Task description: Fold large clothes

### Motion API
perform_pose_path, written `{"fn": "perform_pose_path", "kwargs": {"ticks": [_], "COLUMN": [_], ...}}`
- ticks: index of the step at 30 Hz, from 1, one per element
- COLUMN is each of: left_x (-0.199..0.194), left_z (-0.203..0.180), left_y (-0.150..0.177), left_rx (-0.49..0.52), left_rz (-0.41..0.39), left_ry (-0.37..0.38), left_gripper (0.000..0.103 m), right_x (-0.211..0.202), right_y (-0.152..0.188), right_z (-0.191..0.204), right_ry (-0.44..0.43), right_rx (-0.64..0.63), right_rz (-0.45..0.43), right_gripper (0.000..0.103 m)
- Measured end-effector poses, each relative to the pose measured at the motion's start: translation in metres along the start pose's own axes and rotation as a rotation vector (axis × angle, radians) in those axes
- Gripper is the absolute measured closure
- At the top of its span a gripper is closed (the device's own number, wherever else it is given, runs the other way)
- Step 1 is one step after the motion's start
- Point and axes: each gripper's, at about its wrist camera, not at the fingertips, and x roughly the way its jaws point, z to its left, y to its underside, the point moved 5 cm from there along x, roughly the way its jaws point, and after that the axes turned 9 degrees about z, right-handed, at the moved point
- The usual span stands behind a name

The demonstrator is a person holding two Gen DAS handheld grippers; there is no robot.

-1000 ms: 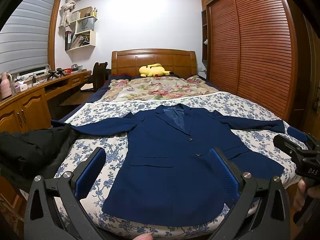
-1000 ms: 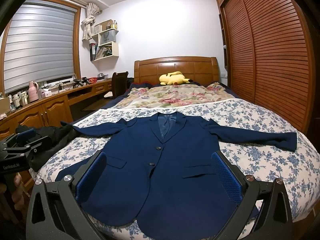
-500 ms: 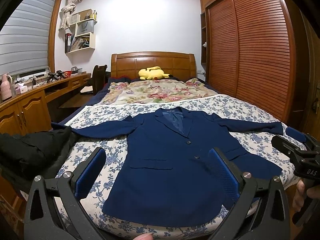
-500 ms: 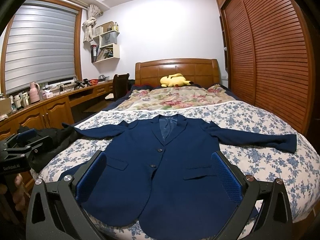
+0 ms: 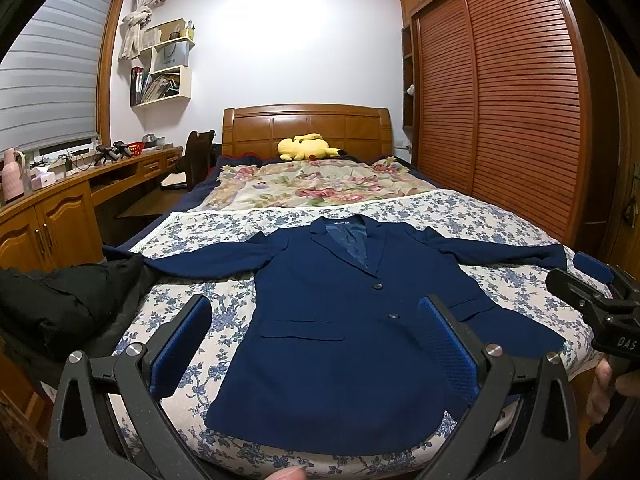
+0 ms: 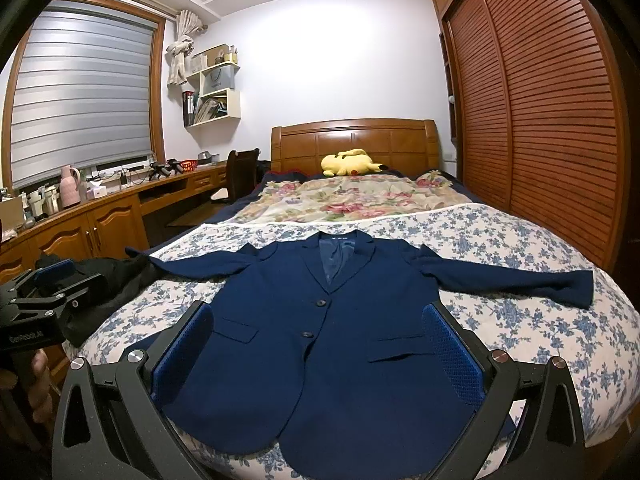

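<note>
A navy jacket lies flat, face up on the bed, collar toward the headboard, hem toward the cameras, sleeves spread sideways. Left claw and right claw hover above the hem, both wide open and empty. Its left cuff disappears under a black garment.

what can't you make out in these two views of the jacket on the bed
- Jacket left sleeve cuff: both views, it runs behind the black clothing.
- Jacket hem: right wrist view, the right gripper frame covers parts of it.
- Collar label: both views, too small to read.
- Books on the wall shelf: too small to read.
</note>
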Motion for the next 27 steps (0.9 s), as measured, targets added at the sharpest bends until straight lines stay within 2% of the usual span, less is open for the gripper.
{"fn": "perform_pose_path", "kwargs": {"ticks": [27], "left_x": [0.0011], "left_z": [0.0024], "left_y": [0.0007], "left_rx": [-0.001], "left_rz": [0.004], "left_ry": [0.002], "left_gripper": [0.0], "right_x": [-0.0008], "right_y": [-0.0008], "right_z": [0.0024], "right_ry": [-0.005], "right_rx": [0.005], "right_rz": [-0.003], "right_gripper": [0.0]}}
